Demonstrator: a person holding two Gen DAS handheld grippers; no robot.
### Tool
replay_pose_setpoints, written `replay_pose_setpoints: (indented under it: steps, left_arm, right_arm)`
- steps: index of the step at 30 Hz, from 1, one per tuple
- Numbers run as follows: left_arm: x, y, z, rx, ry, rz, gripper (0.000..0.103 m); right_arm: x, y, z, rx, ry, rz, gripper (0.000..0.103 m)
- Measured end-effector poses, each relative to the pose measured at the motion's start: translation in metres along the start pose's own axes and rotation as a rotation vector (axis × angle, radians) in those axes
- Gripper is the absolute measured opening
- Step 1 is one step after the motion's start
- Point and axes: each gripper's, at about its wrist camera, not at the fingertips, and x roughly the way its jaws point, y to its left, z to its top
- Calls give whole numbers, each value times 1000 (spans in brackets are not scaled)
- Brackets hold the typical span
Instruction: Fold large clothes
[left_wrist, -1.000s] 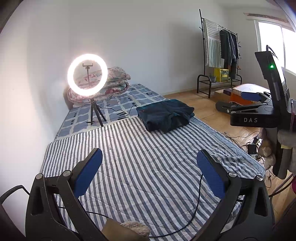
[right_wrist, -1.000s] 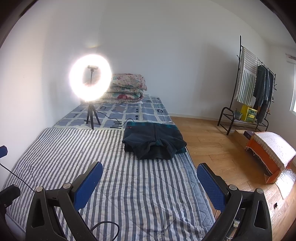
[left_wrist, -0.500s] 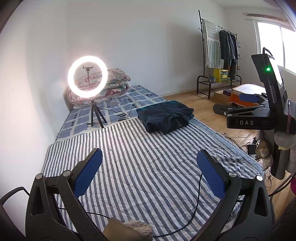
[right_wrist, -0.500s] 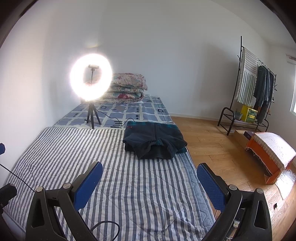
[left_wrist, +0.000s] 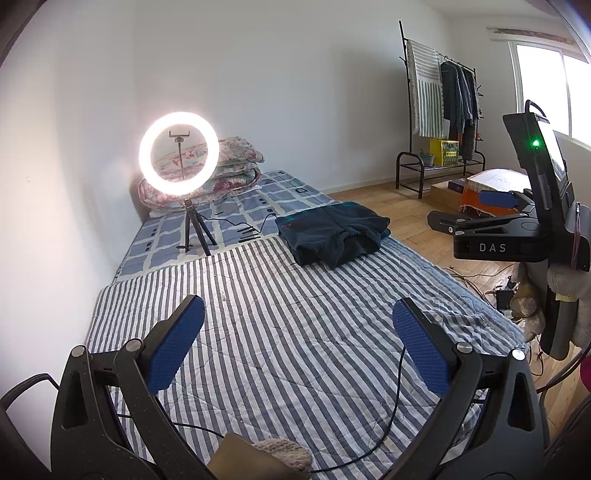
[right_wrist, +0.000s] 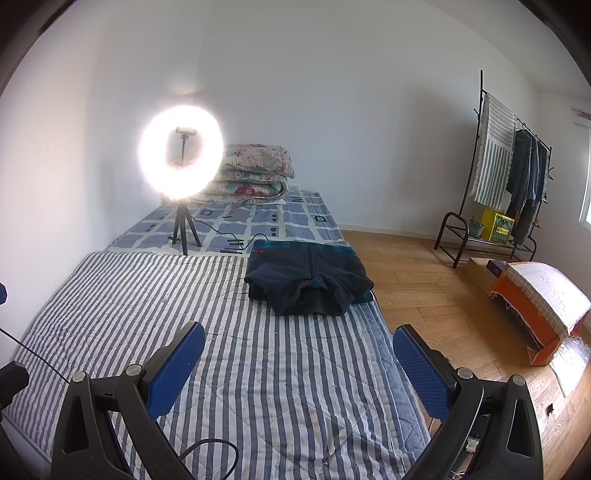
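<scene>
A dark navy garment (left_wrist: 334, 234) lies folded in a bundle on the striped bed cover (left_wrist: 280, 332), near its far right edge; it also shows in the right wrist view (right_wrist: 308, 280). My left gripper (left_wrist: 298, 343) is open and empty, held above the near part of the bed, well short of the garment. My right gripper (right_wrist: 298, 354) is open and empty too, above the bed's near right side. The right gripper's body (left_wrist: 498, 236) shows at the right of the left wrist view.
A lit ring light on a tripod (left_wrist: 179, 155) stands on the bed's far left, with a stack of floral quilts (left_wrist: 229, 173) behind it. A clothes rack (right_wrist: 506, 177) and an orange box (right_wrist: 543, 306) stand on the wooden floor at right. Cables (left_wrist: 391, 406) trail over the near cover.
The left wrist view has shifted slightly, with the right gripper's body sitting lower and further left in it. The garment has not moved and both grippers stay open.
</scene>
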Motion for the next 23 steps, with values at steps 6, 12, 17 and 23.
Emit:
replay_pose_setpoints:
  steps: [6,12,17,23]
  left_arm:
    - [0,1,0,-2,0,4,103]
    - [-1,1,0,-4,0,2,103]
    - [-1,1,0,-2,0,2,103]
    - [-4,0,-2,2,-22,19,103]
  right_arm:
    - [1,-1,-3,8,1,2,103]
    - [2,-2,-4,9,4,2,103]
    - [3,-1,-5,2,10,3,103]
    - [5,-1,-6,-6,16,5,103]
